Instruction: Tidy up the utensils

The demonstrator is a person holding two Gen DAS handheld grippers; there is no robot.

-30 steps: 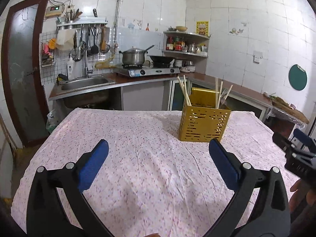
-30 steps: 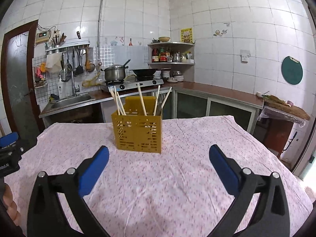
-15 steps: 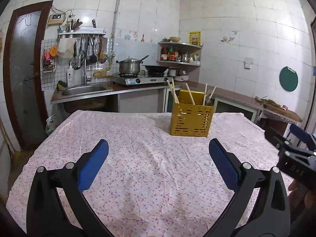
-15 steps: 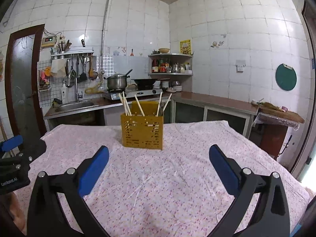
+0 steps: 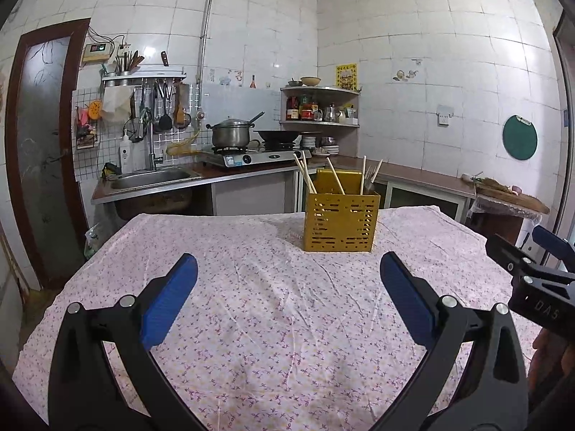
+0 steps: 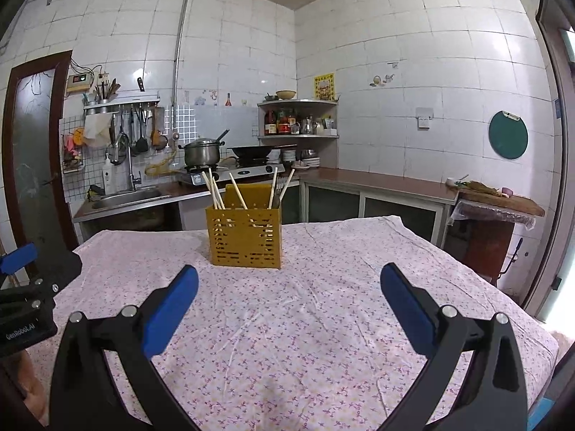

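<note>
Blue-padded left claw (image 5: 287,294) and right claw (image 6: 289,298) both gape wide, holding nothing, above the bench (image 5: 273,309); a yellow holder (image 5: 340,222) of chopsticks (image 5: 305,176) stands near its far edge.

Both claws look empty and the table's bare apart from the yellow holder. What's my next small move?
Probably hold both open claws back: the chopsticks already stand in the yellow utensil holder, and nothing loose shows on the floral tablecloth.

White lettering "DAS" shows on the black body of the right gripper (image 5: 539,273) at the left camera's edge, and "GenRobot.AI" reads on the left gripper (image 6: 25,309) in the right camera.
</note>
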